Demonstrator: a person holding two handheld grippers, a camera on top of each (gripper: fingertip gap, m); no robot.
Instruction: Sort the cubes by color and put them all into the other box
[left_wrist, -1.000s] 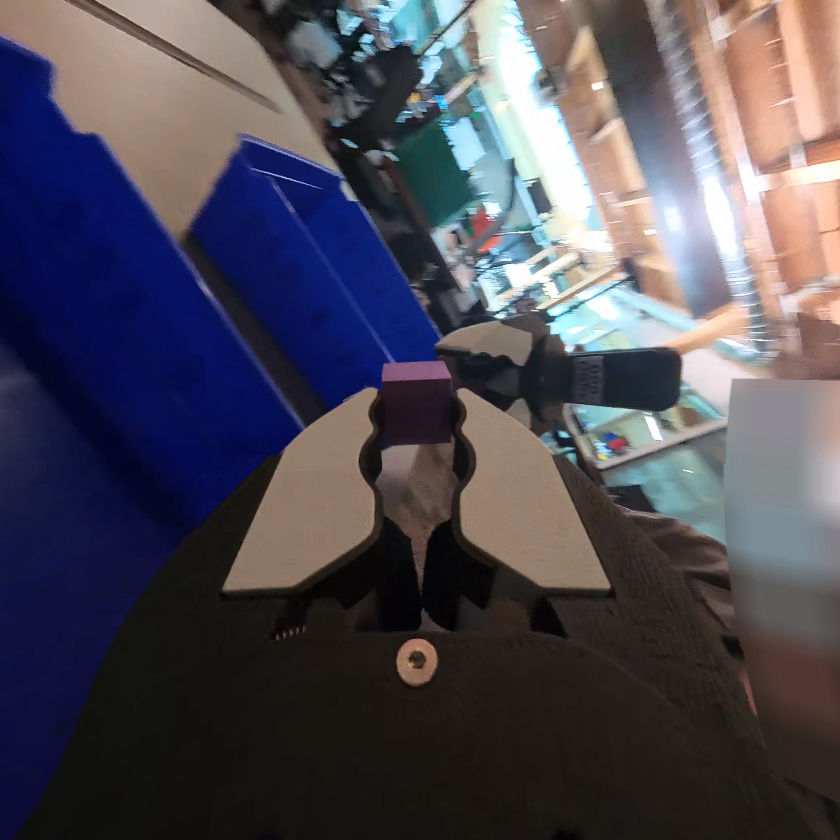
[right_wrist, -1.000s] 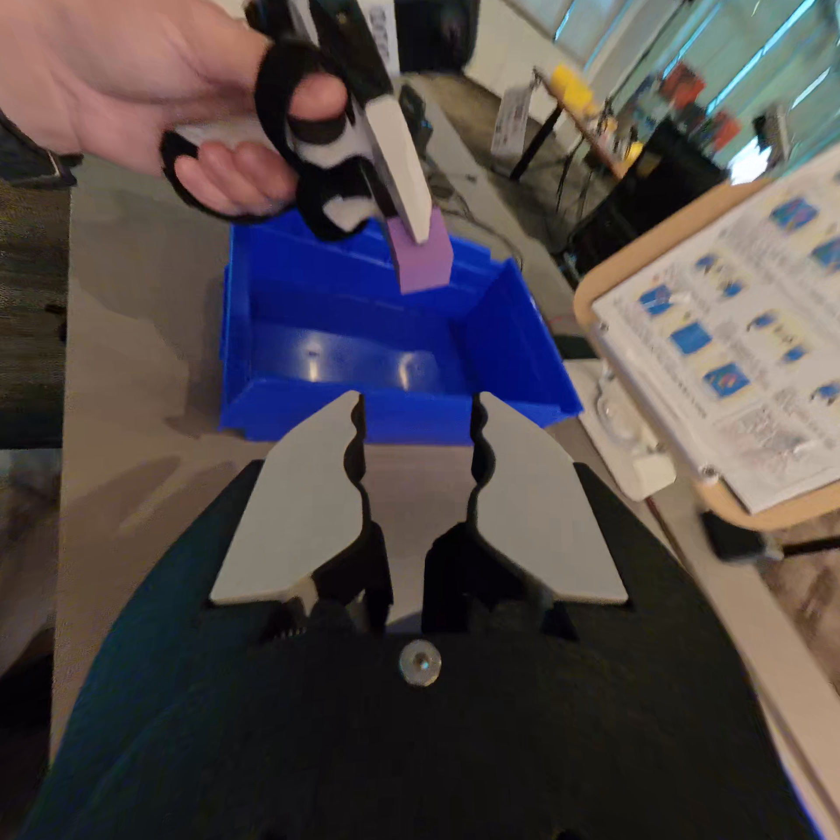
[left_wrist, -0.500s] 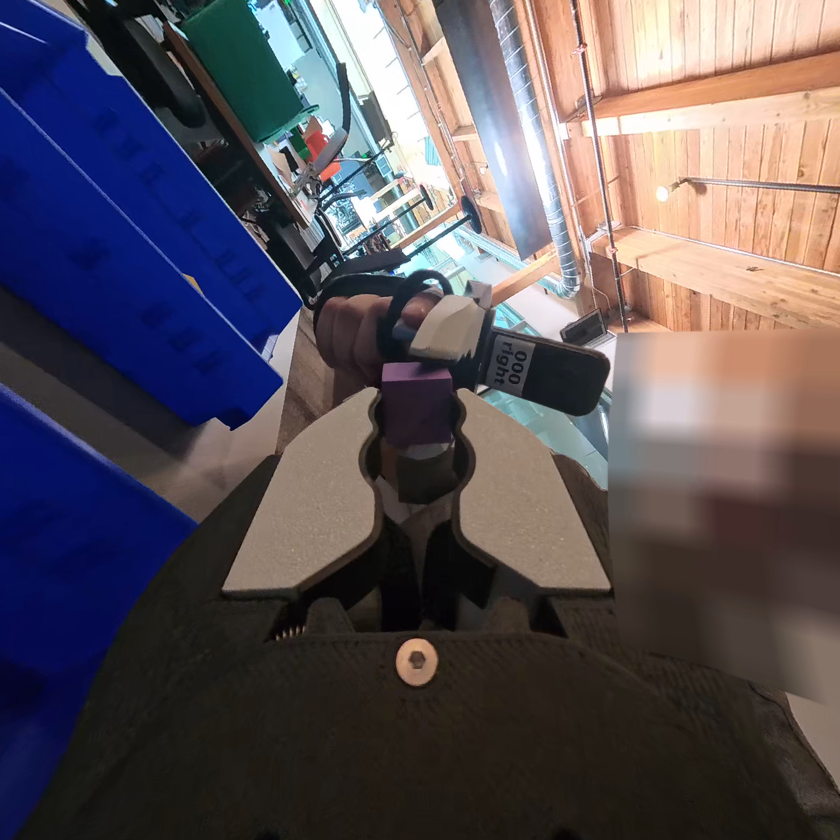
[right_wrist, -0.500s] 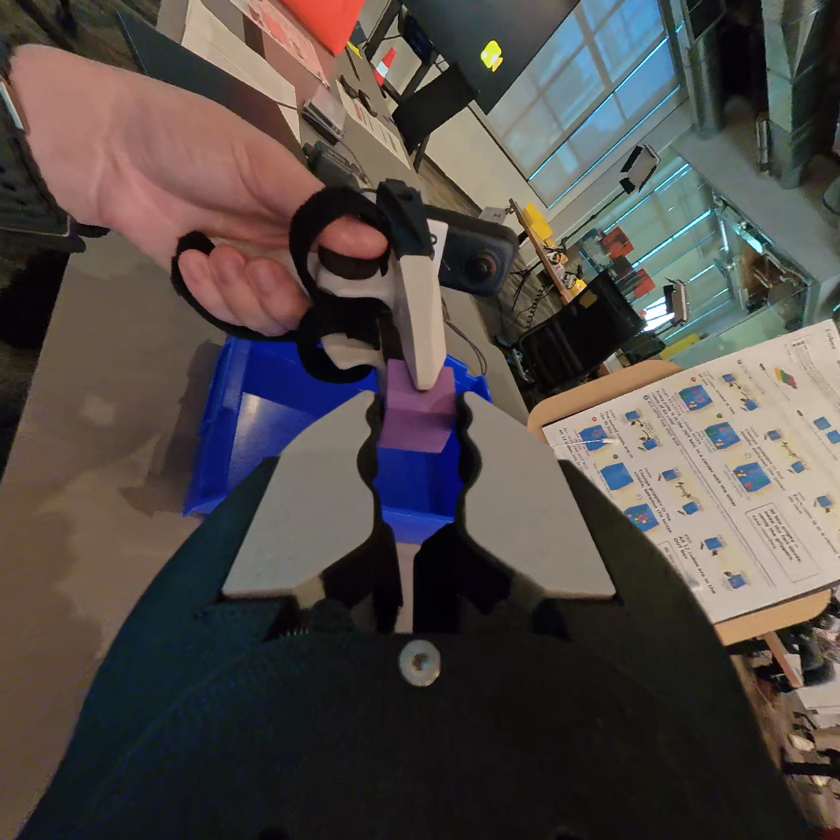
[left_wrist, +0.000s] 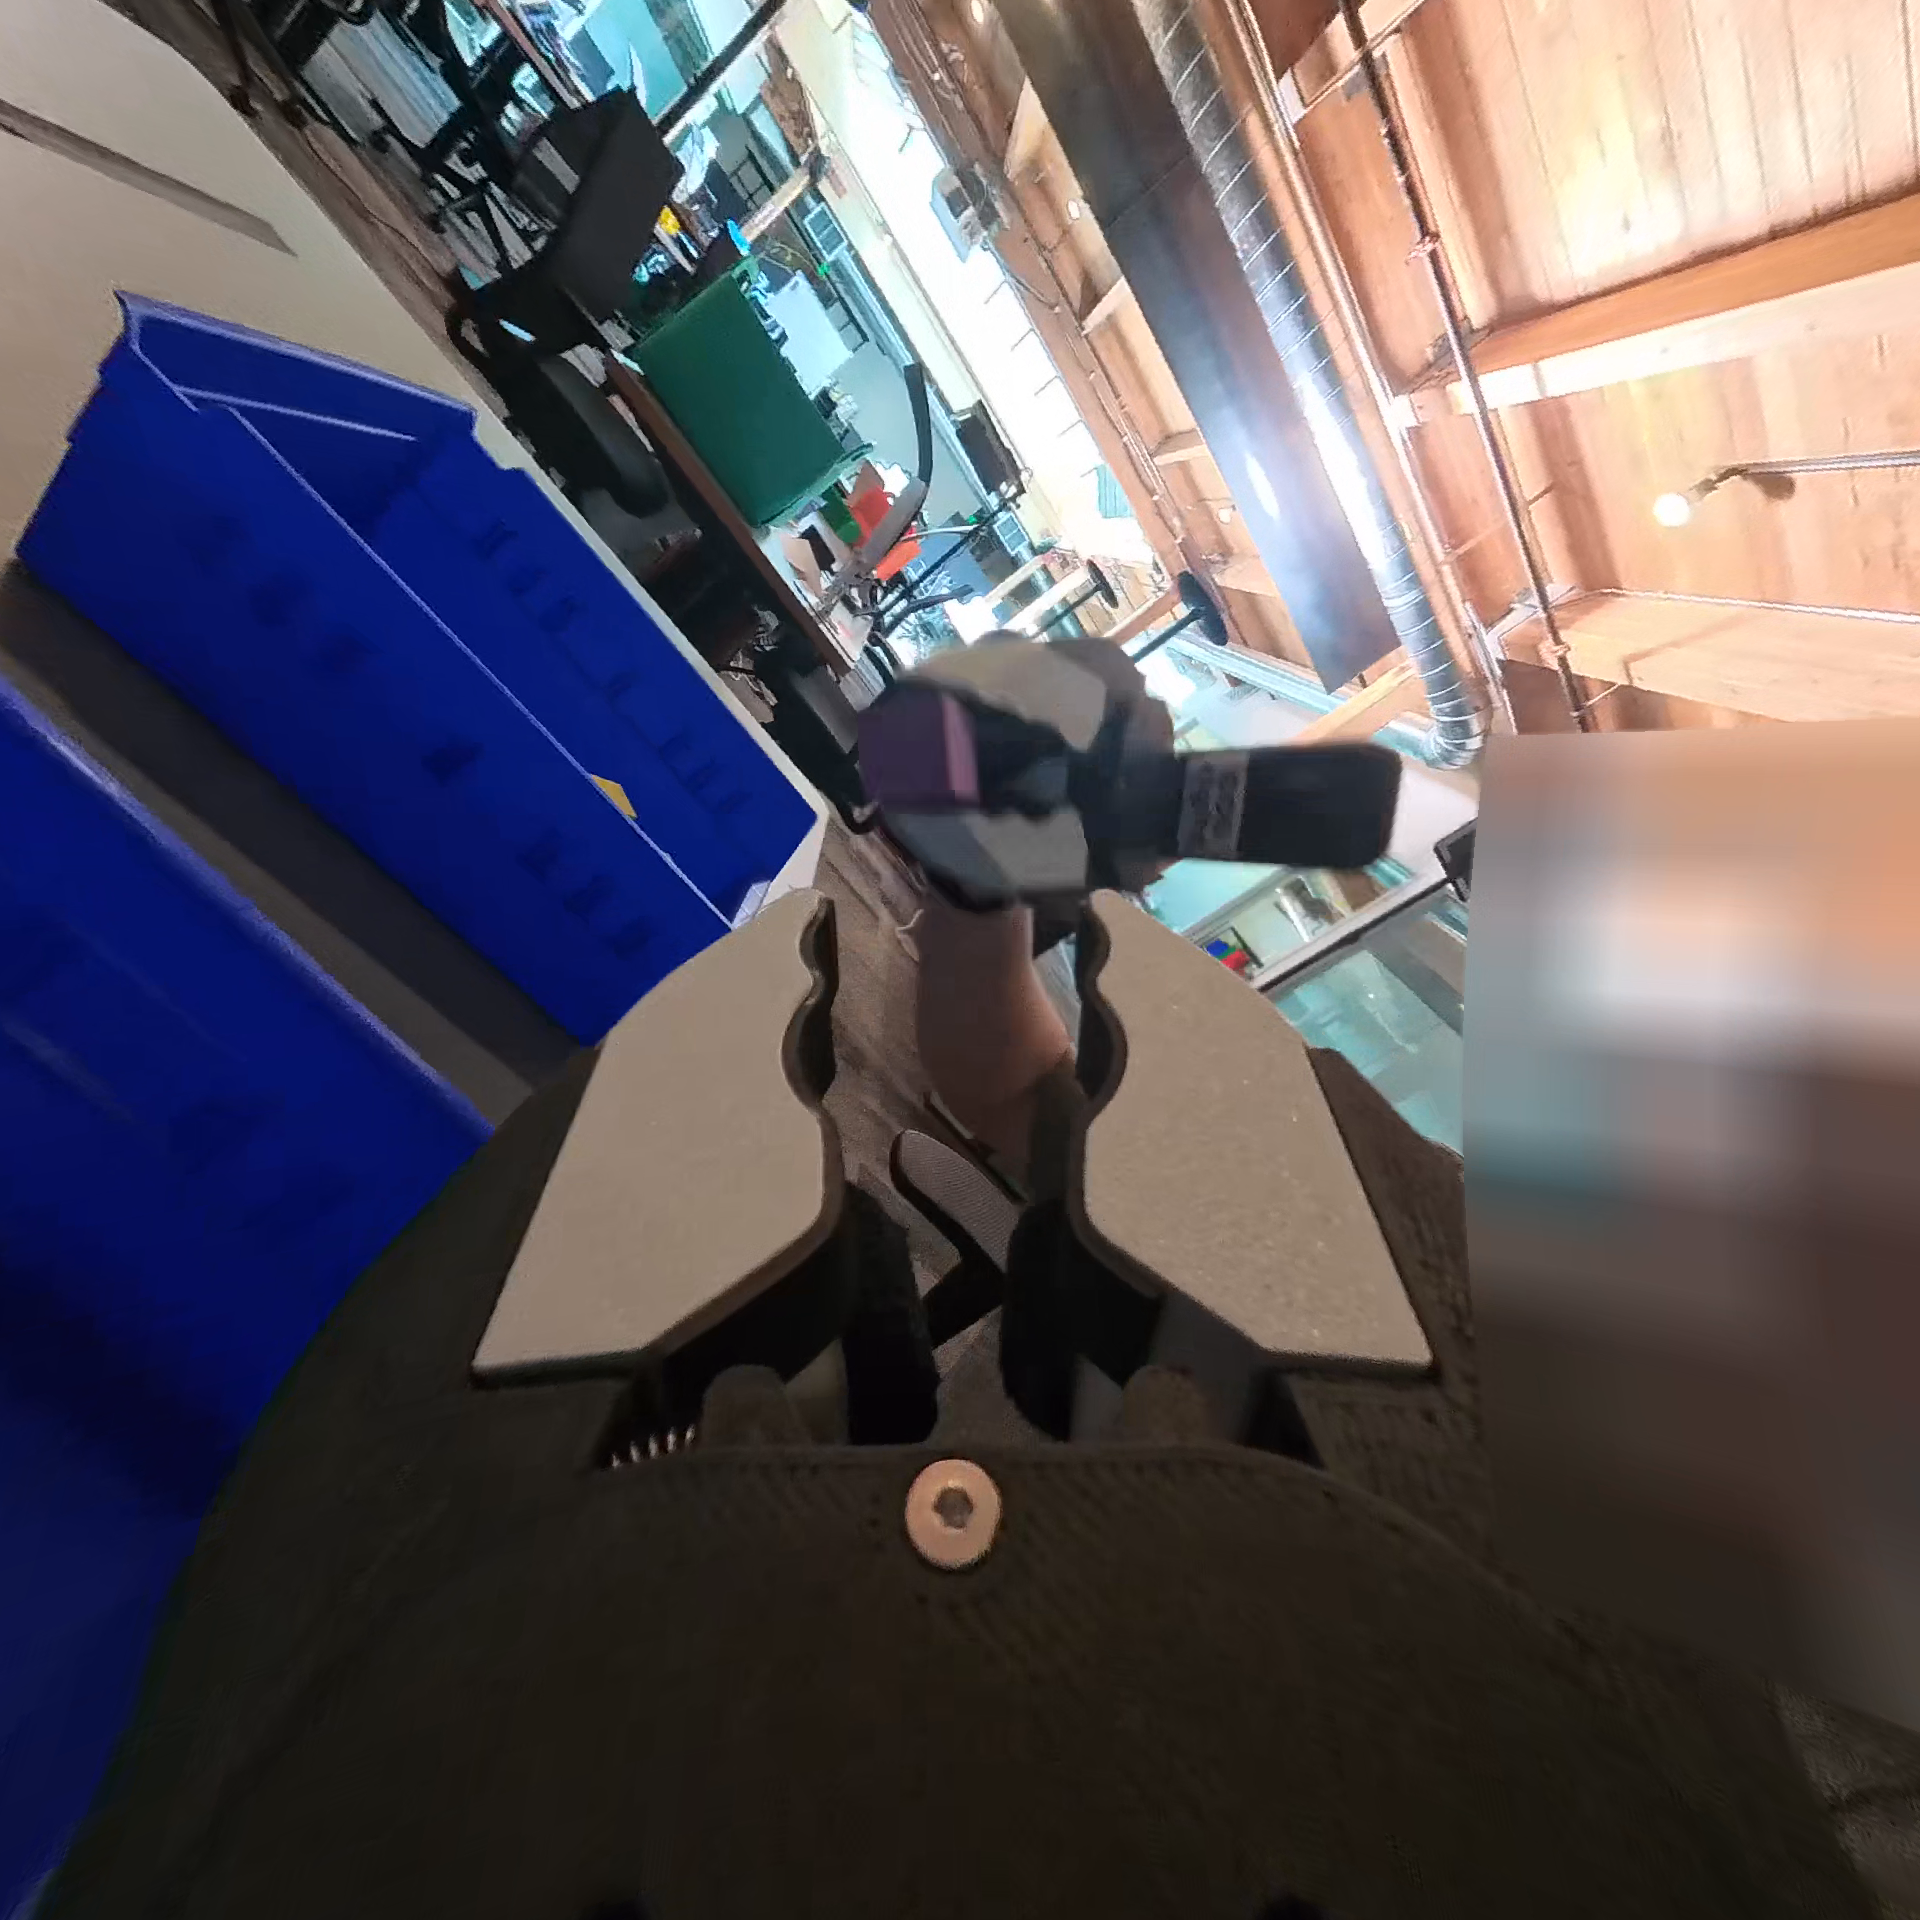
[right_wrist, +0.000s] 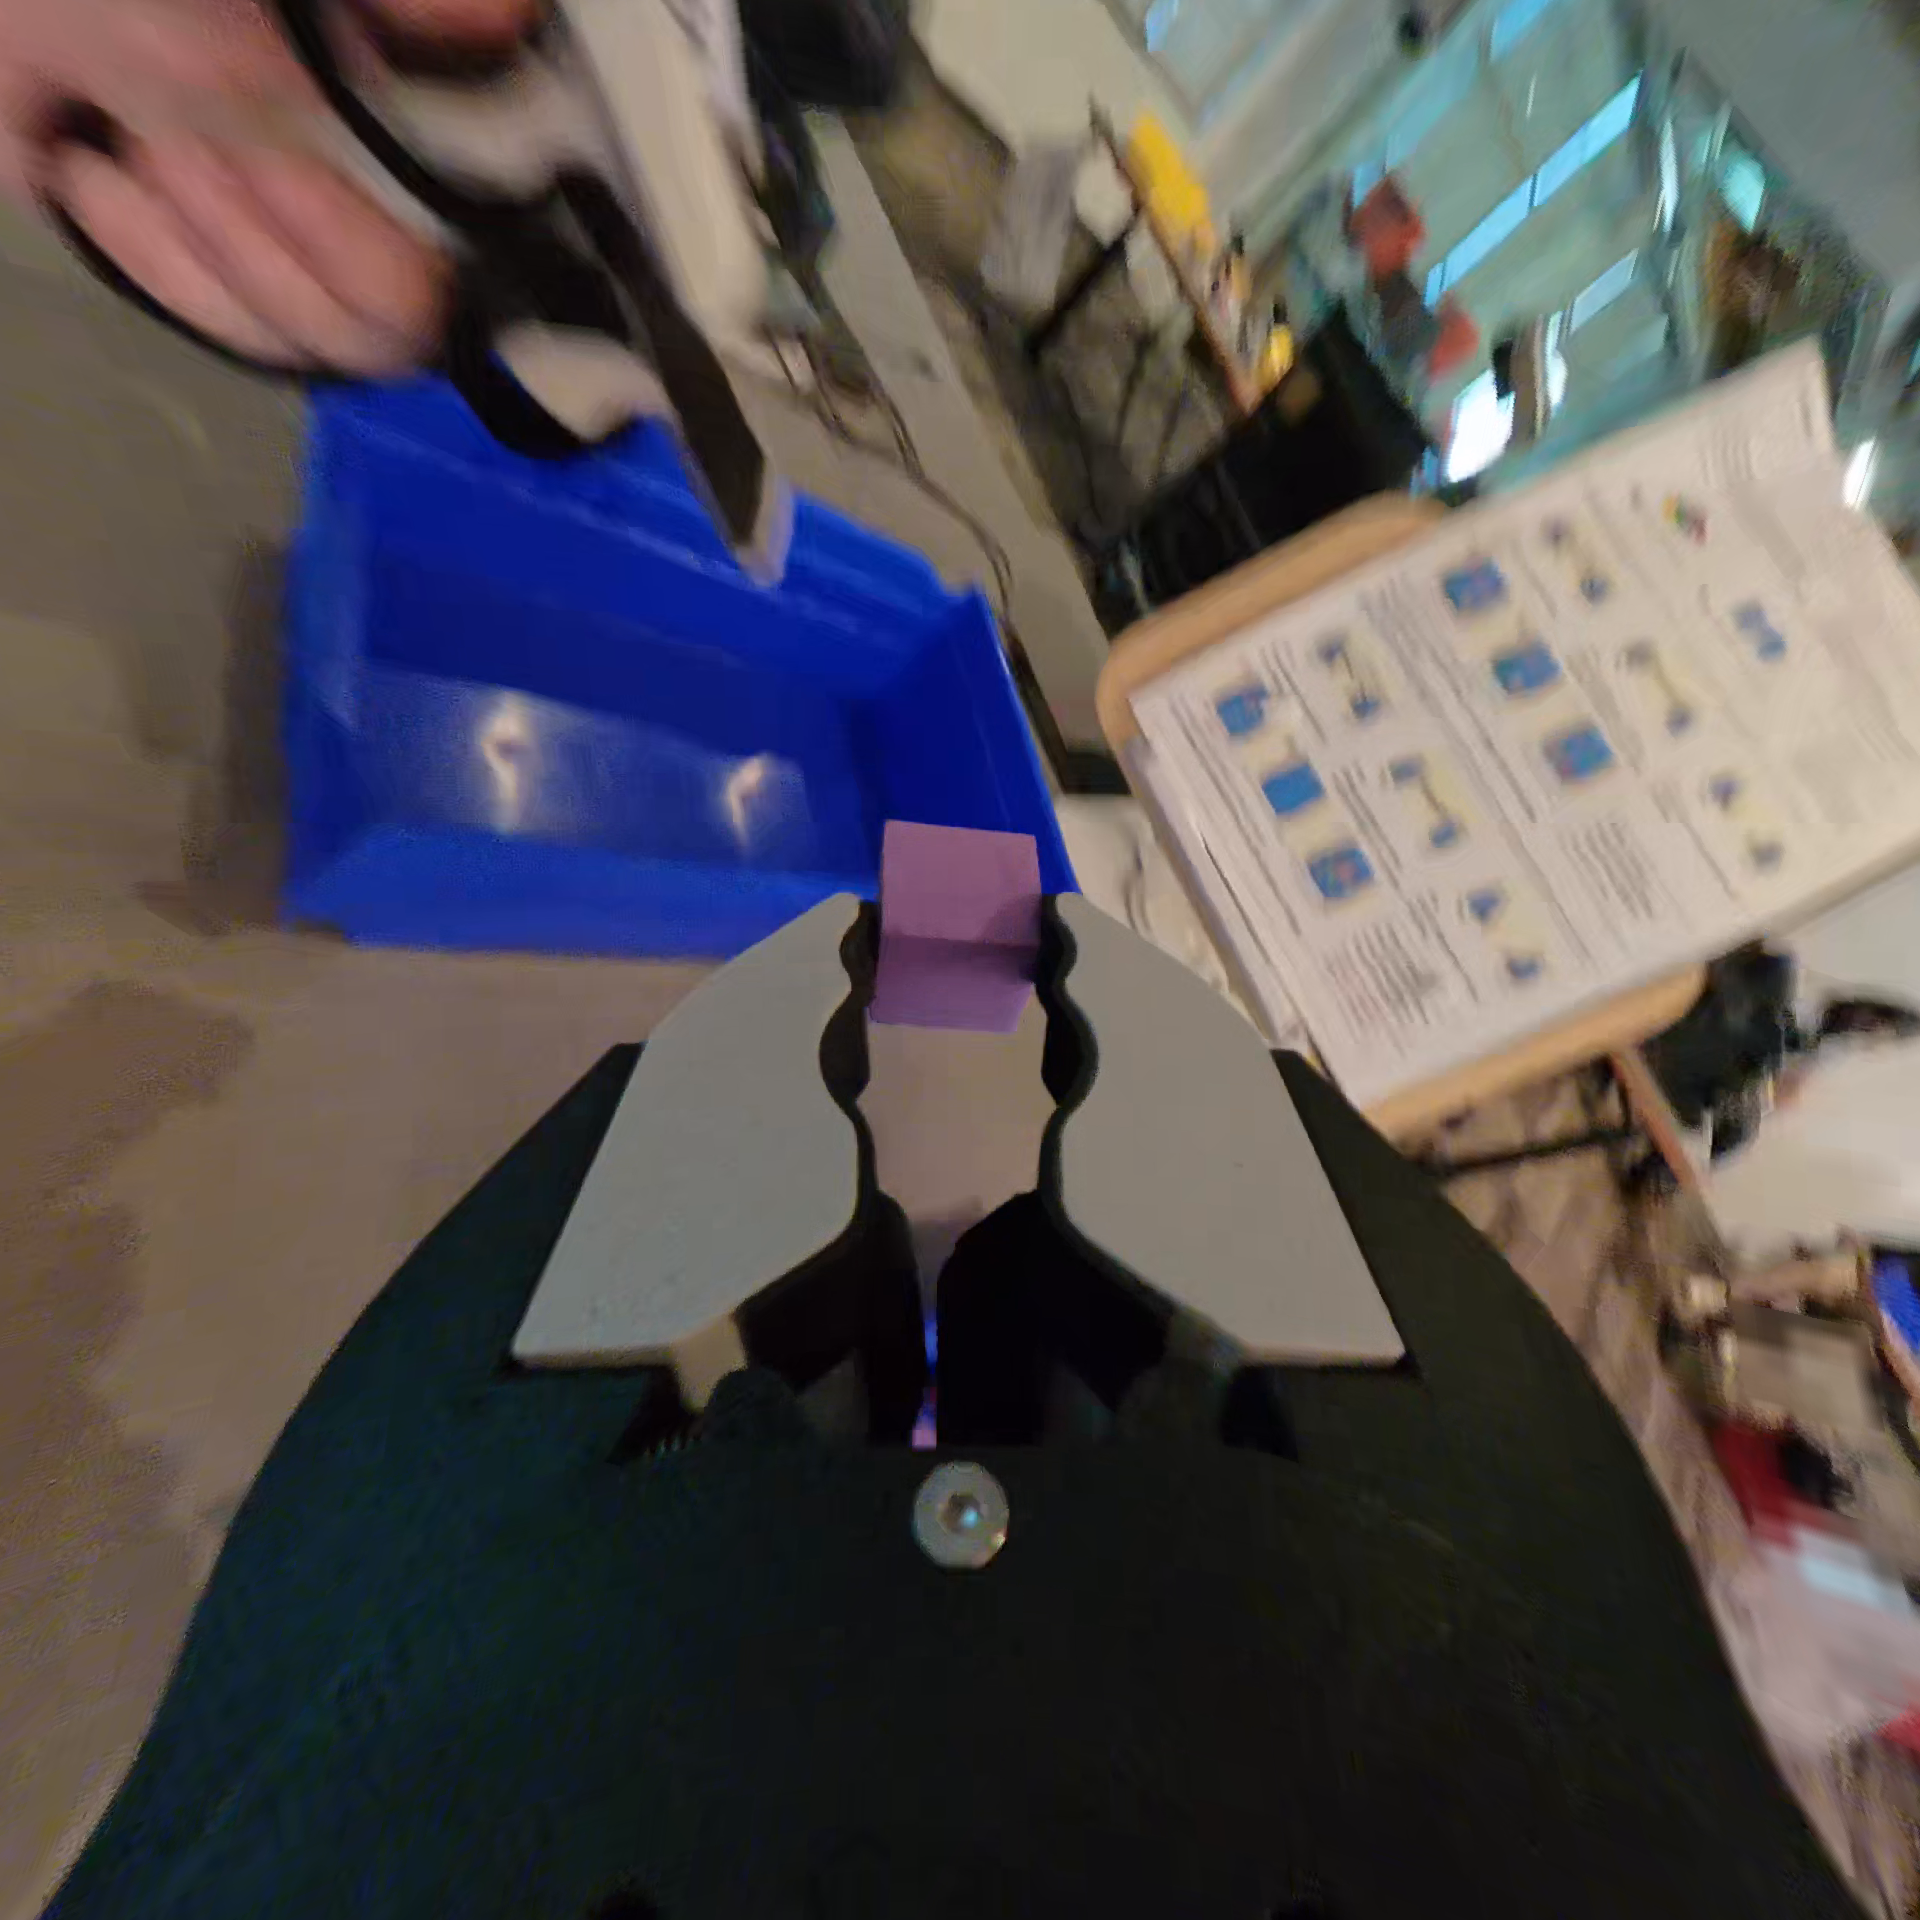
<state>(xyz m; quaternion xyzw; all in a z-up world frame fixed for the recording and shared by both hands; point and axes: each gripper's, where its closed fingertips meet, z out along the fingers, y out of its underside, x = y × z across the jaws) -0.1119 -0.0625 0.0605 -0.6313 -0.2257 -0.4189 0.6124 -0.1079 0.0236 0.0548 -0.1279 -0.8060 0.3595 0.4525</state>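
Note:
A purple cube (right_wrist: 956, 935) sits between the tips of my right gripper (right_wrist: 956, 920), which is shut on it above the grey table, just in front of a blue bin (right_wrist: 582, 727). In the left wrist view my left gripper (left_wrist: 956, 925) is open and empty. Beyond it the right gripper (left_wrist: 987, 774) holds the cube (left_wrist: 920, 758) in the air, apart from my left fingers. In the right wrist view the left gripper (right_wrist: 748, 520) shows blurred above the bin, held by a hand (right_wrist: 208, 208).
Two blue bins (left_wrist: 416, 623) (left_wrist: 125, 1091) stand on the table to the left in the left wrist view. A printed sheet on a wooden board (right_wrist: 1507, 707) is to the right of the bin. The grey table (right_wrist: 156, 1091) runs to the left.
The cube passed from my left gripper to my right. The left gripper opened and drew back; the right gripper closed on the cube and moved away from it.

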